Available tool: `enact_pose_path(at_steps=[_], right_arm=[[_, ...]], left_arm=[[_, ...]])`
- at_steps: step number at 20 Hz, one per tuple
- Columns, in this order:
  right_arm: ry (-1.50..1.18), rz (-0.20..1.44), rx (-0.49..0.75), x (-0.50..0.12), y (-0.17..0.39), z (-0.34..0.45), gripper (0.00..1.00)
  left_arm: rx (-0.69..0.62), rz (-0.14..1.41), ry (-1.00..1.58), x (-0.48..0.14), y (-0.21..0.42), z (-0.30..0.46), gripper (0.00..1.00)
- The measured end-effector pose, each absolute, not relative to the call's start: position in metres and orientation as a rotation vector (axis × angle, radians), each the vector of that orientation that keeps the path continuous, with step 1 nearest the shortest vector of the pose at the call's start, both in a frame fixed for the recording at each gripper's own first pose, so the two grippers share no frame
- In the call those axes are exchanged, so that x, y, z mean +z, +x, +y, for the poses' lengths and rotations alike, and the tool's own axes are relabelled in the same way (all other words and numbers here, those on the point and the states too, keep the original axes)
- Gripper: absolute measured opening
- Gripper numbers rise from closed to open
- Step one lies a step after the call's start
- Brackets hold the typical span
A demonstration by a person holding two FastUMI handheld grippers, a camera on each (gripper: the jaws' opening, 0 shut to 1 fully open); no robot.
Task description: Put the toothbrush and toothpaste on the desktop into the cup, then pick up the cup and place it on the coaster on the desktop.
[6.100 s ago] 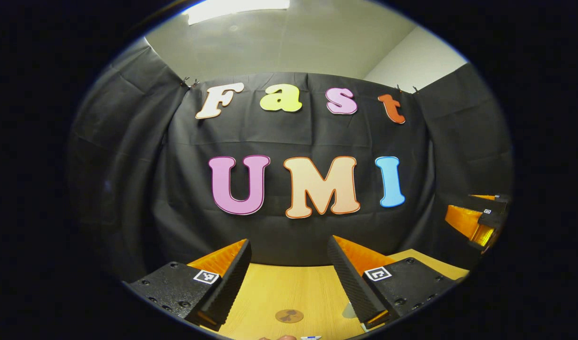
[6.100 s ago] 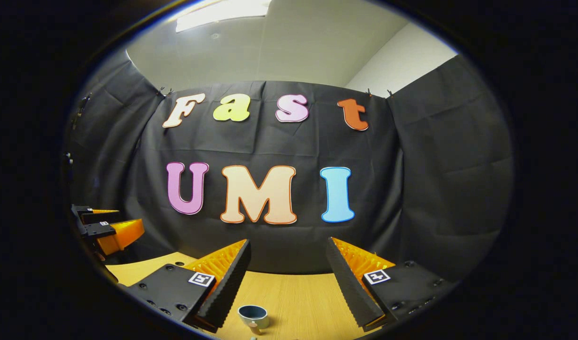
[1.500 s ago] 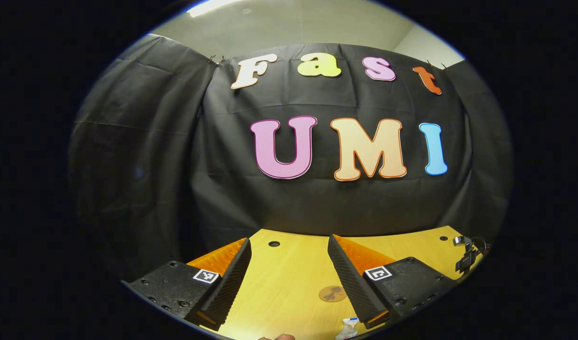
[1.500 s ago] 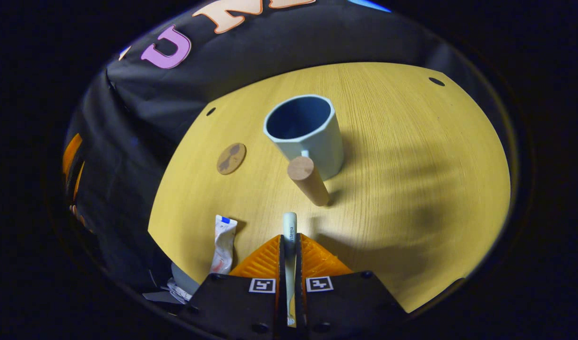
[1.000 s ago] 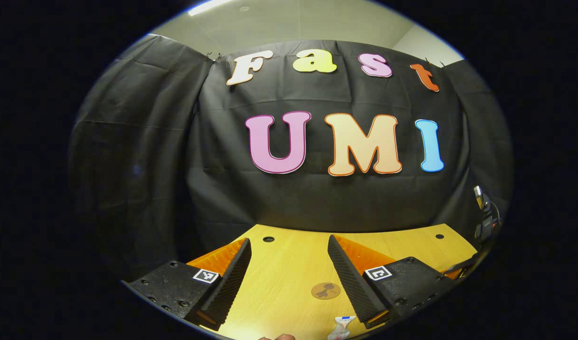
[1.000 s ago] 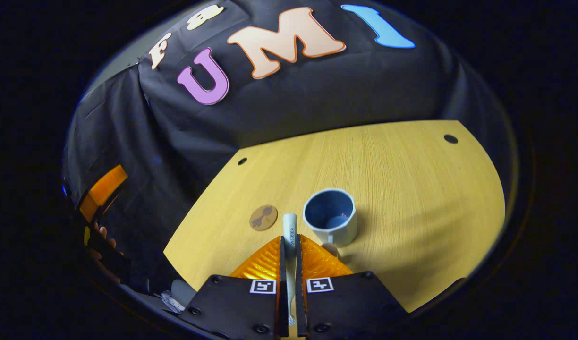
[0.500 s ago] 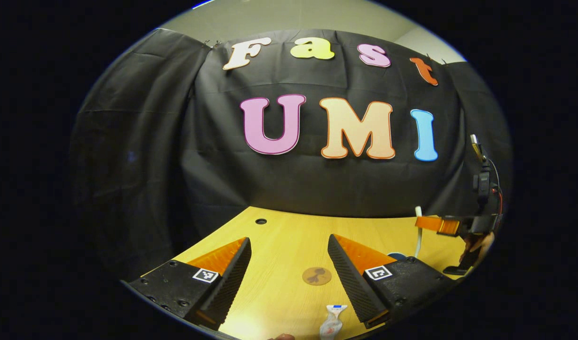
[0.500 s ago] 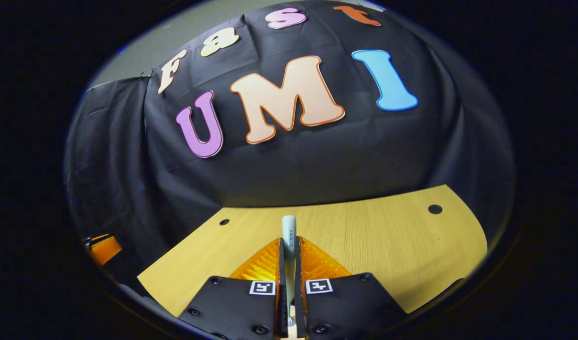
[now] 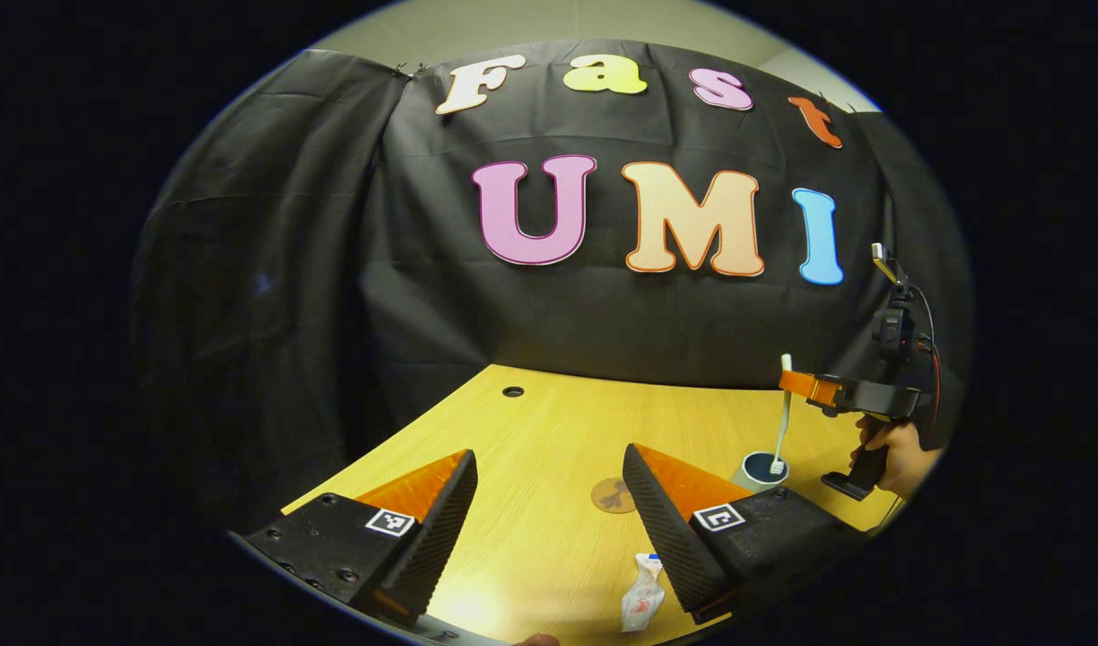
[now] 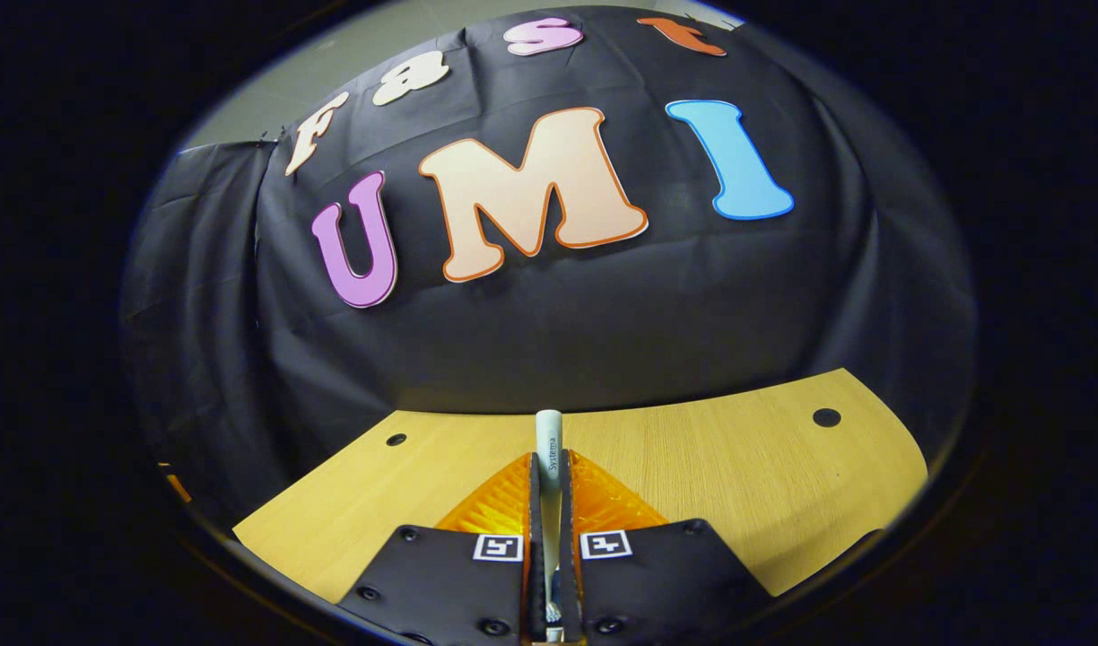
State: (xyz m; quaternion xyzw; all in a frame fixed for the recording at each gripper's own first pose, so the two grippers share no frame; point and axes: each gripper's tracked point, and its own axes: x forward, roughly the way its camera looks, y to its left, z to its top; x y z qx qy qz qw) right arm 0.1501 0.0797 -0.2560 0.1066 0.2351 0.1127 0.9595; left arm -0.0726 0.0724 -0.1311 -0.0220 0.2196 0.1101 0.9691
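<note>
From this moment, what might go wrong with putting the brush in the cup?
1. The right tongs hold the toothbrush upright over the cup; a release off-centre may tip the cup or drop the brush on the desk.
2. The toothpaste lies flat near the left tongs, which are open; grasping it may be awkward.

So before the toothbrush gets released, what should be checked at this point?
1. Right gripper shut on the toothbrush: ok.
2. Toothbrush upright, lower end at the mouth of the cup: ok.
3. Lower end actually inside the cup rather than just above it: cannot tell.
4. Cup standing upright on the desktop: ok.
5. Left gripper open for the toothpaste, which lies flat on the desktop: ok.
6. Coaster lying flat, apart from the cup: ok.
</note>
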Motion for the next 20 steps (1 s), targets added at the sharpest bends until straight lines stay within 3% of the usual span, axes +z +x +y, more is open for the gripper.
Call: enact_pose_path(at_steps=[5,9,10,14,20], right_arm=[[0.186,0.497,0.223,-0.267,0.146,0.079,0.07],[0.154,0.516,0.241,-0.272,0.135,0.083,0.25],[0.151,0.511,0.248,-0.271,0.133,0.084,0.48],[0.126,0.513,0.261,-0.264,0.12,0.082,1.0],[0.051,0.505,0.278,-0.244,0.096,0.071,0.98]], left_arm=[[0.211,0.464,-0.047,-0.138,-0.072,0.069,0.96],[0.184,0.478,-0.039,-0.145,-0.069,0.062,0.96],[0.174,0.483,-0.041,-0.147,-0.067,0.059,0.97],[0.092,0.51,-0.041,-0.16,-0.058,0.037,0.96],[-0.061,0.626,-0.079,-0.203,-0.056,-0.007,0.96]])
